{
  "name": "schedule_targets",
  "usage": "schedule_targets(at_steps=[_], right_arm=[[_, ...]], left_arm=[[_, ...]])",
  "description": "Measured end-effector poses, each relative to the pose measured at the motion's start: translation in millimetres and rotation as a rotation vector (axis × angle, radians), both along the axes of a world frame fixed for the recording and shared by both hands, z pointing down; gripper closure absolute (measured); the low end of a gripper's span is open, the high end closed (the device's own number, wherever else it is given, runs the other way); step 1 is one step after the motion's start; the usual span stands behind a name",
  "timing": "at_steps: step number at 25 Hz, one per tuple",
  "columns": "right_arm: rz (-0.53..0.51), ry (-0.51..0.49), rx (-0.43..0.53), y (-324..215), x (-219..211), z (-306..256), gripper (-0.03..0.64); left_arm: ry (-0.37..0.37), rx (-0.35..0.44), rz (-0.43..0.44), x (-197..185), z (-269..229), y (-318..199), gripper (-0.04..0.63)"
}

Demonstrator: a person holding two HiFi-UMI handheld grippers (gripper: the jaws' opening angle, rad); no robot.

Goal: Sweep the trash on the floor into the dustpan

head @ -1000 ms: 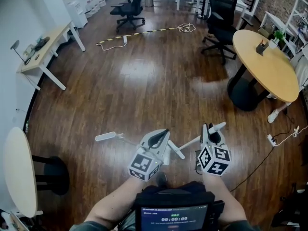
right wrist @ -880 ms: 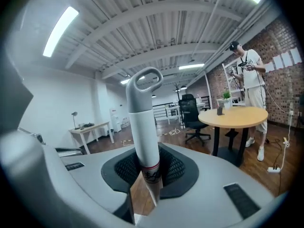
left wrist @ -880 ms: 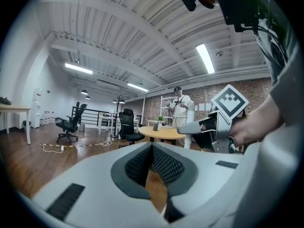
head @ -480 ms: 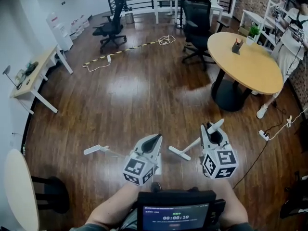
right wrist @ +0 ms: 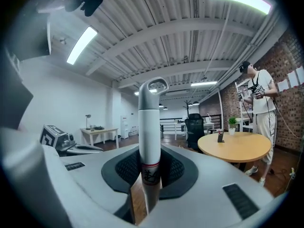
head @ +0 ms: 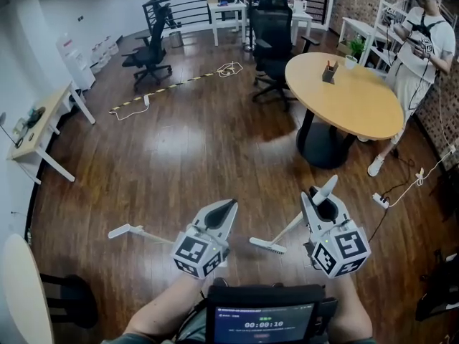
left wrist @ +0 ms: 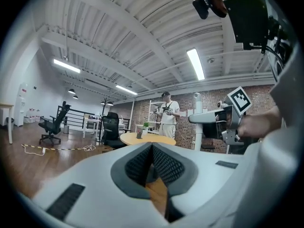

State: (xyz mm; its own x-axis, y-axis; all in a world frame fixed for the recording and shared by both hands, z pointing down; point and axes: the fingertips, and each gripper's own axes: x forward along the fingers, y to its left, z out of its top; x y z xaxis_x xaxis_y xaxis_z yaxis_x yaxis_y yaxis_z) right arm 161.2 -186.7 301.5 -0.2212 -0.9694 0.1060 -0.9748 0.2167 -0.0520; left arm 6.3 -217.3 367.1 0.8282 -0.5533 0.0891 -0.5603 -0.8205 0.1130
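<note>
In the head view my right gripper (head: 316, 201) is shut on a white broom handle (head: 294, 224). The handle slants down to a small white broom head (head: 267, 246) just above the wood floor. The right gripper view shows the handle (right wrist: 149, 127) upright between the jaws of that gripper (right wrist: 149, 152). My left gripper (head: 230, 206) points forward beside it. Its jaws (left wrist: 152, 148) are shut with nothing showing between them. A white dustpan (head: 125, 231) on a thin rod lies low at the left. The rod runs under the left gripper; whether they touch is hidden.
A round wooden table (head: 344, 95) stands ahead on the right, with a person (head: 419, 41) beyond it. Office chairs (head: 272, 27) and a striped cable (head: 172, 86) are farther ahead. A desk (head: 39, 127) and a white round table (head: 18, 292) line the left. Cords and a power strip (head: 380, 201) lie at the right.
The view has swung right, so the round table and chairs slid left and the person came into sight. Both grippers dropped slightly in the picture, still side by side. The broom stays gripped.
</note>
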Motion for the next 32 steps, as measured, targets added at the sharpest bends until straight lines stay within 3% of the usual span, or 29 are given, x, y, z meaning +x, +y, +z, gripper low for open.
schedule_targets(at_steps=[9, 16, 32], right_arm=[[0.004, 0.039, 0.074, 56.8, 56.7, -35.3, 0.522], [0.057, 0.068, 0.088, 82.8, 91.8, -41.1, 0.522], [0.093, 0.058, 0.112, 95.1, 99.0, -49.9, 0.522]], left_arm=[[0.02, 0.015, 0.027, 39.8, -36.3, 34.2, 0.572], [0.018, 0.017, 0.013, 47.4, -46.5, 47.6, 0.572], [0.039, 0.029, 0.005, 39.6, -61.2, 49.3, 0.572]])
